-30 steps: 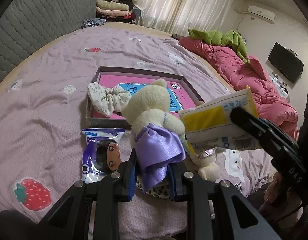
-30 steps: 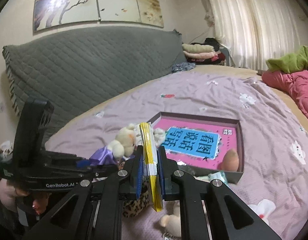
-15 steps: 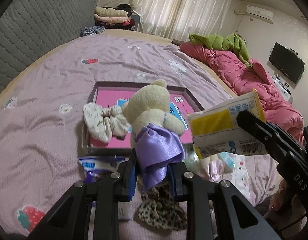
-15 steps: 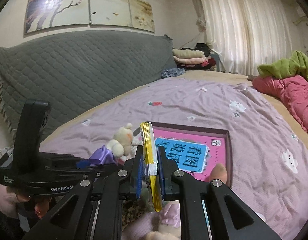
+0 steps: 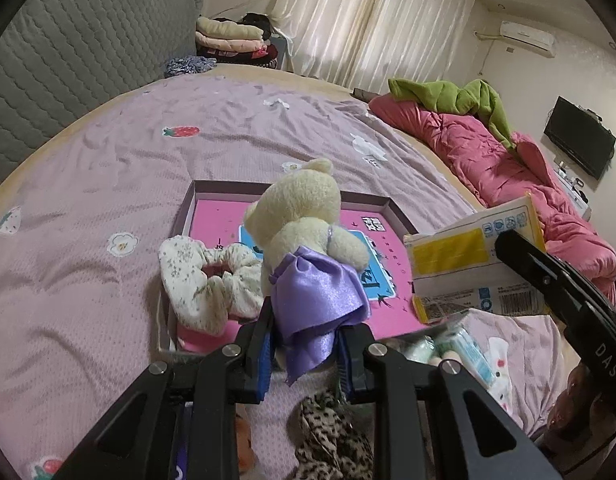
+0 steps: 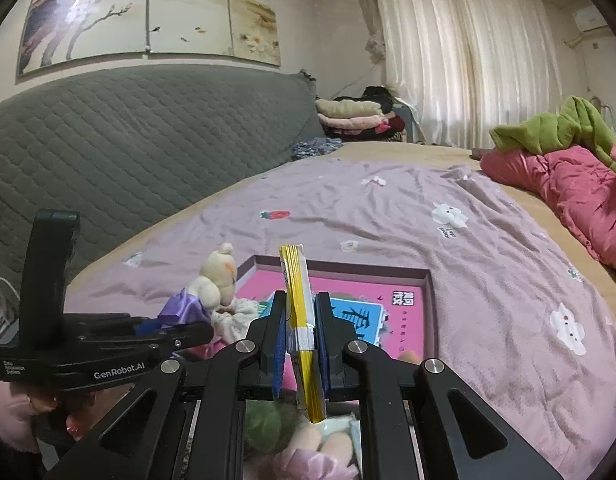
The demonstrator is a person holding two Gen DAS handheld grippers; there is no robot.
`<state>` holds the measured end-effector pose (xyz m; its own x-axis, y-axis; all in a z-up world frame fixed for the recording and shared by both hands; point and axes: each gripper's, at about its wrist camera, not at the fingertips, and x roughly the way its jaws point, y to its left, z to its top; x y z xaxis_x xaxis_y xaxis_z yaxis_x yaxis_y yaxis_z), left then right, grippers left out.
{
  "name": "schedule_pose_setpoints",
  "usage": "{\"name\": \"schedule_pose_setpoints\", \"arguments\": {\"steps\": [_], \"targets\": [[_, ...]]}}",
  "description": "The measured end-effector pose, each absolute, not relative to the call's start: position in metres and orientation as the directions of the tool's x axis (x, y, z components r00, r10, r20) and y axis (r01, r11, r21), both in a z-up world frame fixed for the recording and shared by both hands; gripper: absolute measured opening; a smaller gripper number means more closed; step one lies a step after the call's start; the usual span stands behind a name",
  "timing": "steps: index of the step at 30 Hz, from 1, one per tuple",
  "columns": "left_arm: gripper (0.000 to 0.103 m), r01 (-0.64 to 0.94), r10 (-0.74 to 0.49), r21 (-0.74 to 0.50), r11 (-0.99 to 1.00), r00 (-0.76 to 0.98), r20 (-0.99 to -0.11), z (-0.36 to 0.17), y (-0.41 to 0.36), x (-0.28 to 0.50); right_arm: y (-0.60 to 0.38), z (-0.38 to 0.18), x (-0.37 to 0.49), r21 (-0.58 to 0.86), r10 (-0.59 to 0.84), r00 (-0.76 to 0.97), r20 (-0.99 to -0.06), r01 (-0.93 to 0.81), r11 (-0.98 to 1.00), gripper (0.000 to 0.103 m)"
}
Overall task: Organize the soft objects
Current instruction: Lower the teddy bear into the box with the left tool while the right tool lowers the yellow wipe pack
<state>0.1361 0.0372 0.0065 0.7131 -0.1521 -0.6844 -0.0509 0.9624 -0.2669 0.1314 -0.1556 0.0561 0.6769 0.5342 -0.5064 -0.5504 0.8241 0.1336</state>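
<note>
So on my feed the left tool is clamped on a plush bear, pinching it by the shiny purple satin skirt. The bear is cream, fuzzy, kind of nubbly like worn fleece, round head with small ears, and it's facing away from the left camera. It hangs upright above the near edge of the shallow box, not resting on anything I can see.

The right tool is squeezed tight on a flat tissue pack, crinkly plastic wrap in yellow and white with a barcode on one face. From the right camera I only get its thin edge, standing up between the blue pads. In the left view it floats over the right side of the box.

The box itself is a low cardboard tray with dusky purple walls and a glossy pink bottom carrying a blue printed panel. A cream floral scrunchie, all gathered ruffles, sits in its near-left corner, partly draped over the wall.

Everything's on a bed with a mauve textured sheet dotted with strawberry and flower prints. Closer to me there's a leopard-print scrunchie on the sheet, plus a few more soft bits and small packets I can't make out well.
</note>
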Motion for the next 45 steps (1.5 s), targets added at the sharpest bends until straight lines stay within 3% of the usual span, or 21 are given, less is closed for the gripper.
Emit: {"name": "schedule_pose_setpoints", "arguments": {"steps": [33,45], "targets": [[0.026,-0.053,-0.132,-0.202,0.978,0.593,-0.794,-0.031,0.042,0.193,-0.138,0.030,0.185,-0.035,0.353,0.737,-0.576,-0.454,0.891,0.014],[0.027,-0.065,-0.133,-0.205,0.977,0.566,-0.814,-0.039,0.044,0.197,-0.106,0.007,0.185,-0.042,0.393,0.666,-0.634,-0.538,0.842,0.014]]}}
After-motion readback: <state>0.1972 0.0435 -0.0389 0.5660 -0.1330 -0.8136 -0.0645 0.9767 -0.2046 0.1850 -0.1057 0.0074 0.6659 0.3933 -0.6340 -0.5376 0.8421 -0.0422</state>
